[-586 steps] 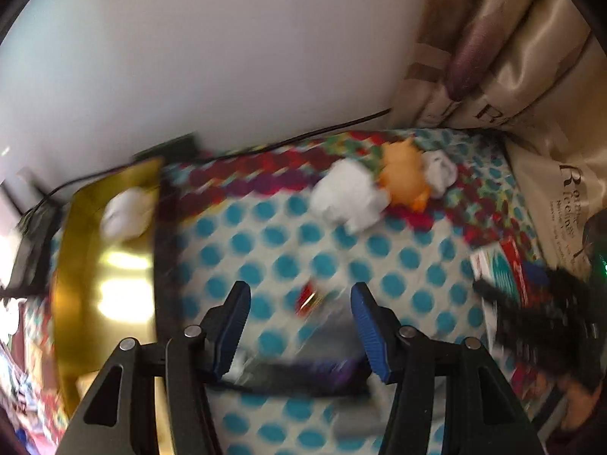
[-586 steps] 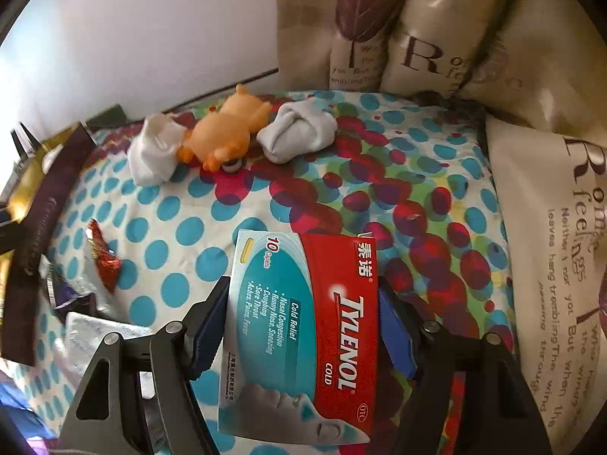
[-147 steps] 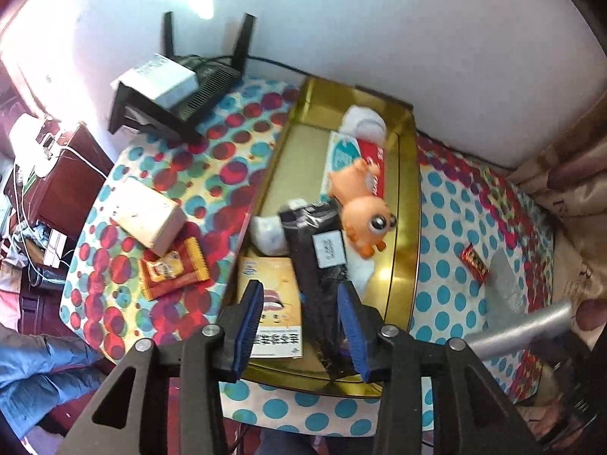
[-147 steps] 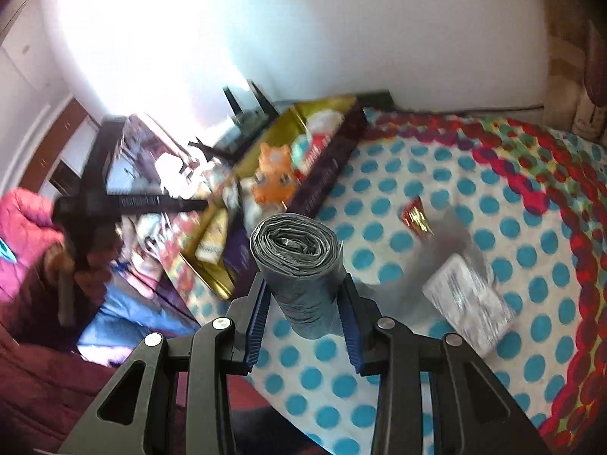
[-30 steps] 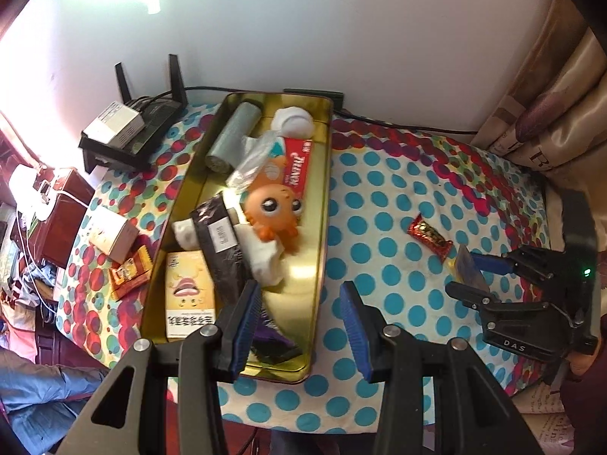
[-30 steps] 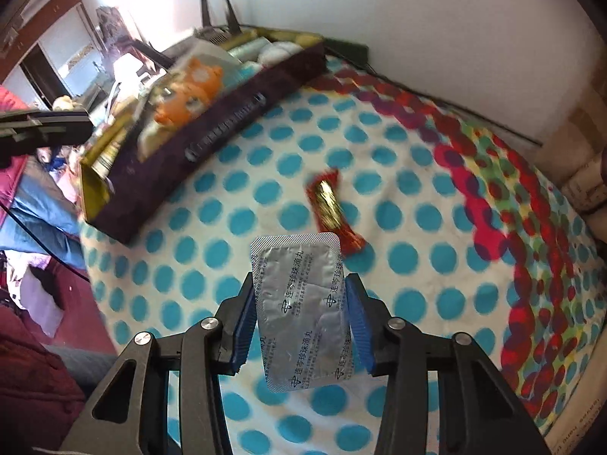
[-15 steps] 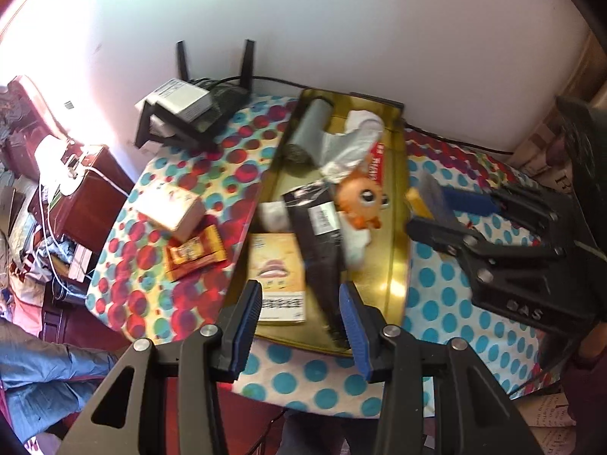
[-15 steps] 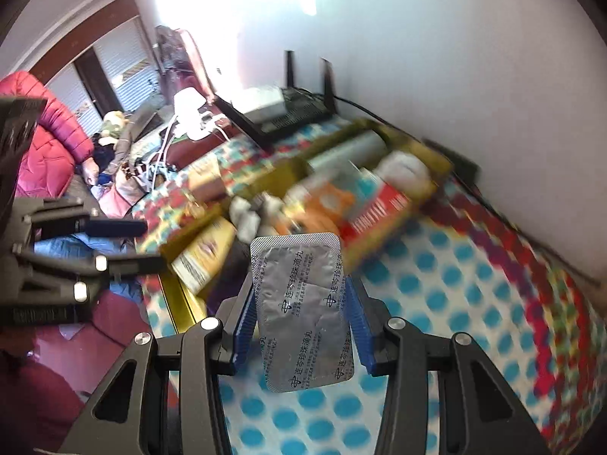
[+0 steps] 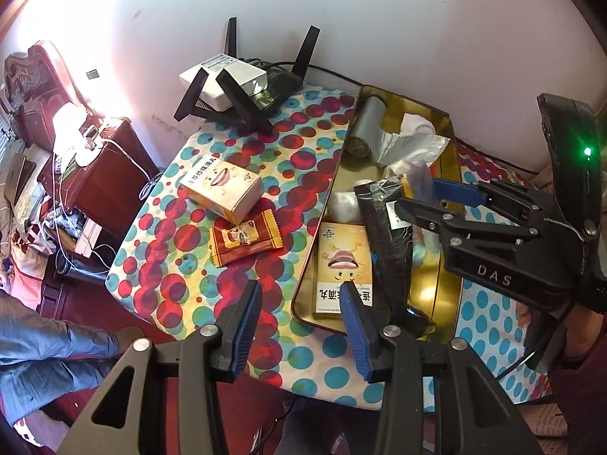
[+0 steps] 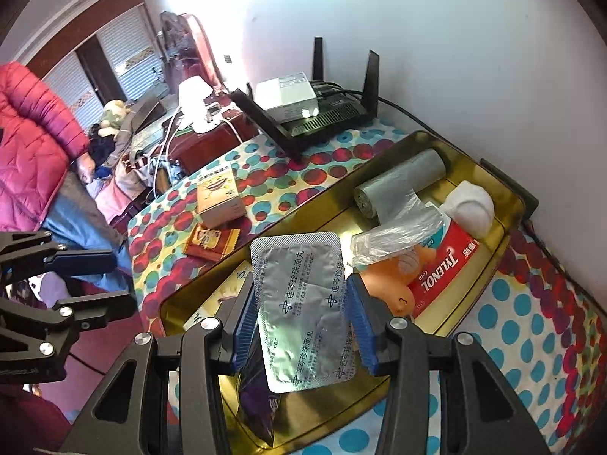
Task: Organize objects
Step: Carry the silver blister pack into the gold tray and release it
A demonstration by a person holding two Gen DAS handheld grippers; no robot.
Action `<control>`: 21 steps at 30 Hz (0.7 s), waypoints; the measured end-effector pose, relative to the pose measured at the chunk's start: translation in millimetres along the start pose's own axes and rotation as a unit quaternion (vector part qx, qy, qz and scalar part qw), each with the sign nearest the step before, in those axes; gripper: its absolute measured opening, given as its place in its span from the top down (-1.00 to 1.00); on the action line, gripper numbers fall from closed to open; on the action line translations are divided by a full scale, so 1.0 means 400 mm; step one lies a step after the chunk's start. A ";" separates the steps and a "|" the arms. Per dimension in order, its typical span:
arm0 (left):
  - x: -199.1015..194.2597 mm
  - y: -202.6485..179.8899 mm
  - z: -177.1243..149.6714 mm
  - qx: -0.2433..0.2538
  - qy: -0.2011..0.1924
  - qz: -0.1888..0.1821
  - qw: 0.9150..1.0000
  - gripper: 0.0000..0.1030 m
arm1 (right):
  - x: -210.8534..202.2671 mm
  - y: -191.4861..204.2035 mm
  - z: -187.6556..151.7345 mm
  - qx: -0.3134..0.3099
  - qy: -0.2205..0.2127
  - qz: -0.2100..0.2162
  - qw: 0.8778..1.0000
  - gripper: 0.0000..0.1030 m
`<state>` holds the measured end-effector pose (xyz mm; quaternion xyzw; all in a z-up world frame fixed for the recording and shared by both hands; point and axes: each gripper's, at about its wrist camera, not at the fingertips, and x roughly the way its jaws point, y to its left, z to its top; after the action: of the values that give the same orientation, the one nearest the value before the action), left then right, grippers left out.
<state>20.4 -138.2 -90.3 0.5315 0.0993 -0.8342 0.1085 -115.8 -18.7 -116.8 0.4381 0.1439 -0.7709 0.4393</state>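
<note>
The right gripper (image 10: 299,326) has a silver blister pack (image 10: 303,311) pinched edge to edge between its blue pads, held up over the near end of the gold tray (image 10: 504,204). The left gripper (image 9: 299,326) hangs wide and empty above the bench's near edge, just left of the tray.

The tray looks crowded to me: a grey bag roll (image 10: 398,182) and white bundle (image 10: 470,204) at the far end, a Tylenol box (image 10: 451,269) and orange toy (image 10: 387,288) in the middle, a yellow box (image 9: 341,265) and dark packet (image 9: 383,242) nearer. Let go from this height, the light, flat pack could land on the toy, slide off, and skate over the low rim. Squeezed by its edges, it may also bow and spring sideways on release. A box (image 9: 224,185) and a brown sachet (image 9: 246,239) lie on the bench, left of the tray.
</note>
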 end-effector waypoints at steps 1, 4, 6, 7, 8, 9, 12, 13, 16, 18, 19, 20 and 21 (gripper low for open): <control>0.002 -0.001 0.001 0.002 0.000 0.000 1.000 0.16 | 0.004 -0.004 -0.002 0.009 -0.001 -0.004 1.000 0.07; 0.012 -0.018 0.008 0.011 0.004 -0.004 1.000 0.16 | -0.007 -0.018 -0.010 0.025 -0.011 -0.005 1.000 -0.01; 0.016 -0.042 0.015 0.021 0.003 -0.013 1.000 0.16 | -0.031 -0.030 -0.024 0.036 -0.020 0.002 0.999 -0.07; 0.016 -0.059 0.019 0.028 0.000 -0.017 0.999 0.16 | -0.047 -0.034 -0.032 0.039 -0.026 -0.001 0.999 -0.11; 0.016 -0.083 0.023 0.038 -0.002 -0.022 0.999 0.16 | -0.071 -0.039 -0.041 0.041 -0.032 -0.007 0.999 -0.13; 0.018 -0.105 0.026 0.047 -0.003 -0.027 0.999 0.16 | -0.093 -0.047 -0.052 0.044 -0.038 -0.010 0.998 -0.18; 0.023 -0.187 0.036 0.077 -0.002 -0.047 0.996 0.16 | -0.186 -0.091 -0.117 0.064 -0.062 -0.036 0.995 -0.25; 0.026 -0.227 0.039 0.090 -0.002 -0.055 0.994 0.16 | -0.209 -0.110 -0.144 0.070 -0.063 -0.046 0.994 -0.26; 0.029 -0.325 0.043 0.119 -0.003 -0.071 0.990 0.16 | -0.250 -0.173 -0.223 0.091 -0.046 -0.075 0.992 -0.28; 0.037 -0.380 0.043 0.133 0.002 -0.080 0.988 0.16 | -0.269 -0.226 -0.281 0.115 -0.029 -0.092 0.989 -0.28; 0.041 -0.406 0.043 0.137 0.005 -0.086 0.987 0.16 | -0.279 -0.247 -0.305 0.126 -0.025 -0.098 0.987 -0.28; 0.047 -0.434 0.043 0.140 0.011 -0.093 0.986 0.16 | -0.290 -0.268 -0.327 0.136 -0.024 -0.100 0.985 -0.28; 0.050 -0.453 0.045 0.141 0.015 -0.096 0.985 0.16 | -0.298 -0.283 -0.343 0.142 -0.024 -0.103 0.984 -0.28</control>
<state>-55.3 28.6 -92.0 0.5422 0.0329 -0.8381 -0.0497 -104.0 194.9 -118.6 0.4604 0.0669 -0.8350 0.2937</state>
